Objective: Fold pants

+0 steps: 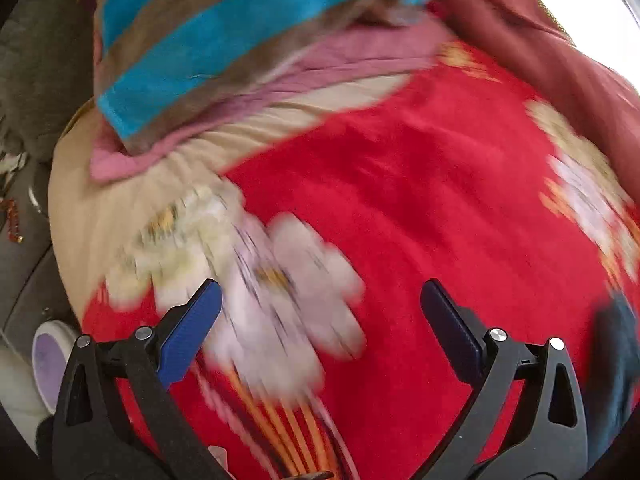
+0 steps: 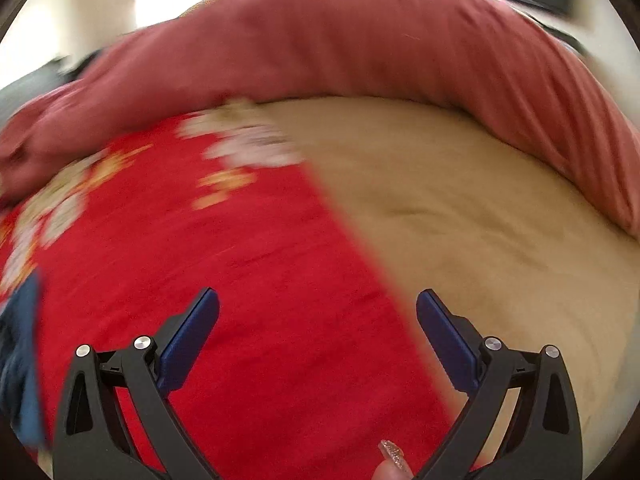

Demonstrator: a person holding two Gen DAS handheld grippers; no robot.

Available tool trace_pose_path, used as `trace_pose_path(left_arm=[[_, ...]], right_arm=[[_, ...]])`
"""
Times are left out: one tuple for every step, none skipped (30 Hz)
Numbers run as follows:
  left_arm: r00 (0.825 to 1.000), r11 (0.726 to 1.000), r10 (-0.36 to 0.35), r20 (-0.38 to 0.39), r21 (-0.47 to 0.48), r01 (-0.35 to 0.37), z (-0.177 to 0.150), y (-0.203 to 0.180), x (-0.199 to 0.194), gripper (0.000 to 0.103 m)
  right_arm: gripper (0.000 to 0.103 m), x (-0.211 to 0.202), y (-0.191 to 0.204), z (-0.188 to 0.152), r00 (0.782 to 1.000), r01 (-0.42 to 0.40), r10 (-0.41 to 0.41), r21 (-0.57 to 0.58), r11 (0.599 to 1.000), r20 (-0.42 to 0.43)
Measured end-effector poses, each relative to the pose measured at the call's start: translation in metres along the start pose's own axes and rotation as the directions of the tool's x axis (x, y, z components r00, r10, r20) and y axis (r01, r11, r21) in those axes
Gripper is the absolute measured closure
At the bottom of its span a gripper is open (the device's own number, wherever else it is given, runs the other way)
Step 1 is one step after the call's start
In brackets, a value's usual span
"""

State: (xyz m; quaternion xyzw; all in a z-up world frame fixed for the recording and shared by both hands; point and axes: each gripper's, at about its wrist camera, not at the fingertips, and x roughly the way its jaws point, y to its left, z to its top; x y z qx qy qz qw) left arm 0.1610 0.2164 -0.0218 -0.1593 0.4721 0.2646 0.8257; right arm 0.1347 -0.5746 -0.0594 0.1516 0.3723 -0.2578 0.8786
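Note:
Both views are motion-blurred. A dark blue garment, likely the pants, shows only as a sliver at the right edge of the left wrist view and at the left edge of the right wrist view. It lies on a red blanket with white flowers. My left gripper is open and empty above the blanket's flower print. My right gripper is open and empty above the blanket where red meets beige.
A blue and brown striped cloth and a pink cloth lie at the blanket's far side. A dark pink quilt is rolled along the back. Beige bedding lies on the right. Floor and a white object lie left.

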Motion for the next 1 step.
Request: trace_pose_path(left_arm=[[1.0,0.999,0.026,-0.017,-0.044,-0.027,0.0136,0.0063,0.0158,0.01]], right_arm=[[0.005,0.0,0.0,0.0,1.0,0.0,0.0,0.0,1.0,0.0]])
